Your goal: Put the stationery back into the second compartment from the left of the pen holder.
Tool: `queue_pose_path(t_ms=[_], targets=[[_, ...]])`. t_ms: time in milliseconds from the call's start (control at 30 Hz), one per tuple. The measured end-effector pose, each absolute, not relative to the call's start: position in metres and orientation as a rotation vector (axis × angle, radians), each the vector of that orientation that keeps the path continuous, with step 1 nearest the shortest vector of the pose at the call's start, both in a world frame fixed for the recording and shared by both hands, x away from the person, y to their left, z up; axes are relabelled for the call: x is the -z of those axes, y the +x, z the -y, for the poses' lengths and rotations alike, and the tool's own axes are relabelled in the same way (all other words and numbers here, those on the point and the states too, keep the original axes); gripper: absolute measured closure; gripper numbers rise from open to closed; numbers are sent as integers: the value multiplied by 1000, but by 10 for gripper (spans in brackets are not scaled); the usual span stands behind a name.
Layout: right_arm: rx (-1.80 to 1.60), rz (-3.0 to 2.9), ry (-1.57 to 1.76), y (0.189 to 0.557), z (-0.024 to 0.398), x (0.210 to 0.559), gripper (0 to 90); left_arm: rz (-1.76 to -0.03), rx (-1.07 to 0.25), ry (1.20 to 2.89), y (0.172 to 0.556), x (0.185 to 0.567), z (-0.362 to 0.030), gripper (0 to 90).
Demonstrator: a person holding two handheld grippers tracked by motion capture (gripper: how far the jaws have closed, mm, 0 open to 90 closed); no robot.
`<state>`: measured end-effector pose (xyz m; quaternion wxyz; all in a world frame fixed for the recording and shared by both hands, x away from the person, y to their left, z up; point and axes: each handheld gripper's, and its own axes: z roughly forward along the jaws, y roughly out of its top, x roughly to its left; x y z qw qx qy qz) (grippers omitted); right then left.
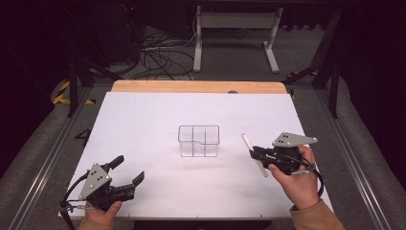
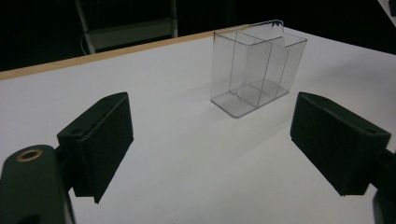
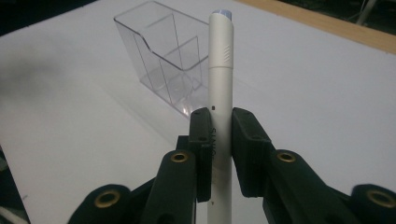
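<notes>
My right claw (image 1: pixel 252 153) pinches a white pen (image 1: pixel 253 154) about midway along its barrel, both pads pressed on it. In the right gripper view the pen (image 3: pixel 219 93) stands up between my pads, its capped end away from me, printed letters just above the grip. From above, the pen slants over the white table (image 1: pixel 143 124), its far end tipped left toward the clear holder (image 1: pixel 198 141), near it but apart. The holder stands upright at the middle of the table, split into compartments, with nothing in those I can see. My left claw (image 1: pixel 128 174) sits at the near left corner, well apart from the holder (image 2: pixel 257 70), spread wide with nothing between the pads.
</notes>
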<state>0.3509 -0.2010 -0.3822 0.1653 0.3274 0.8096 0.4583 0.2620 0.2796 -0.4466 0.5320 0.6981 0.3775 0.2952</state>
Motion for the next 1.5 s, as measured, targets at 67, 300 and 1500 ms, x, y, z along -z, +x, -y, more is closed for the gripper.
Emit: queue_pose_path(t_ms=[67, 300, 1500], targets=[[-1344, -2290, 920, 352, 199, 381, 790, -899, -704, 1663, 262, 447, -280, 140], [-1442, -2217, 857, 357, 193, 377, 790, -903, -703, 1663, 261, 447, -280, 140], [-1677, -2101, 680, 389, 133, 350, 790, -901, -702, 1663, 261, 447, -281, 140]])
